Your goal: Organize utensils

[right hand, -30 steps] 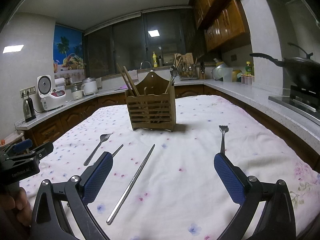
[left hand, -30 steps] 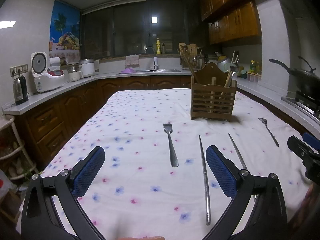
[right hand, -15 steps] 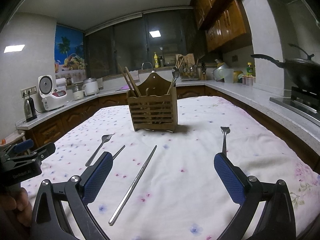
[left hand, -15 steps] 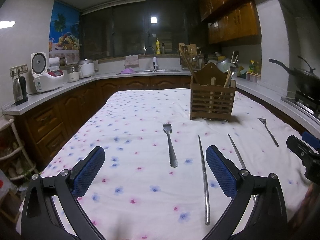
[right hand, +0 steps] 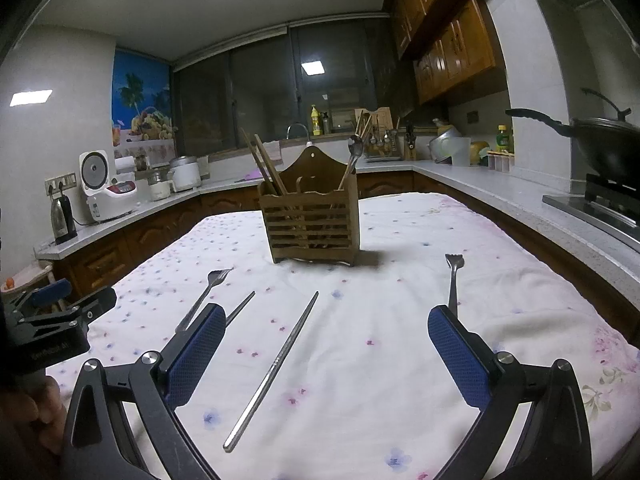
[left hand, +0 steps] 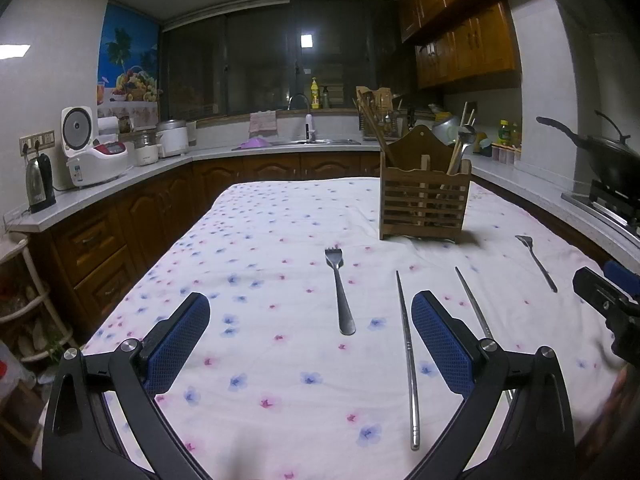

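A wooden slatted utensil holder [left hand: 424, 204] [right hand: 310, 220] stands on the flowered tablecloth, with chopsticks and a spoon in it. On the cloth lie a fork [left hand: 340, 292] [right hand: 204, 294], two steel chopsticks [left hand: 408, 360] [left hand: 474, 308] [right hand: 276, 364] [right hand: 240, 308], and a second fork [left hand: 536, 262] [right hand: 454, 280]. My left gripper [left hand: 310, 340] is open and empty above the near cloth. My right gripper [right hand: 322, 352] is open and empty, with one chopstick lying between its fingers.
The table [left hand: 260, 240] is ringed by kitchen counters [left hand: 120, 176]. A rice cooker [left hand: 94, 150] and kettle [left hand: 38, 184] stand at the left, a sink [left hand: 304, 140] at the back, a wok on a stove [right hand: 600, 148] at the right.
Both grippers have eased slightly forward and lower toward the table. Nothing on the cloth has moved.
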A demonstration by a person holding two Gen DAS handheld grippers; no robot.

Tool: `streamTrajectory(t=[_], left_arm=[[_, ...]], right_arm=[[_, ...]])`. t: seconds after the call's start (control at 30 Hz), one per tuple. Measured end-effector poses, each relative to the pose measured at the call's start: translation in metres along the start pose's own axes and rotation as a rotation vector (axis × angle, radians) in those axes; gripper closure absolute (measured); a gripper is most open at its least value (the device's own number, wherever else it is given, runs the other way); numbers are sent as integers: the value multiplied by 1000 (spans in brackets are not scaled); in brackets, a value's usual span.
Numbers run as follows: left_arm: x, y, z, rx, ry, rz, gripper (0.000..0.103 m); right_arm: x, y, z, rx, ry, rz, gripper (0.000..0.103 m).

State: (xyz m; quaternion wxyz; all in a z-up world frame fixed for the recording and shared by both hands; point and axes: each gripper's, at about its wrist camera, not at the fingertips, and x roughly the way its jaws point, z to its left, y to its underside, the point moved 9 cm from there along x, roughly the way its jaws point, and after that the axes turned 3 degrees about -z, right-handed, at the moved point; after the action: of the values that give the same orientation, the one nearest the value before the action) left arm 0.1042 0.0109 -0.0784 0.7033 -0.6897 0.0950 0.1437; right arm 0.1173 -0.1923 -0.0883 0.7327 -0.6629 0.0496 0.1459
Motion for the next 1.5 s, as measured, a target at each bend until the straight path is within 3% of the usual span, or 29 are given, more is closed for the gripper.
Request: streamTrajectory(t=[1.5], left_arm=[[-1, -2, -2, 12, 5, -10, 0]], right_arm=[[0, -1, 0, 4, -2, 0, 1]])
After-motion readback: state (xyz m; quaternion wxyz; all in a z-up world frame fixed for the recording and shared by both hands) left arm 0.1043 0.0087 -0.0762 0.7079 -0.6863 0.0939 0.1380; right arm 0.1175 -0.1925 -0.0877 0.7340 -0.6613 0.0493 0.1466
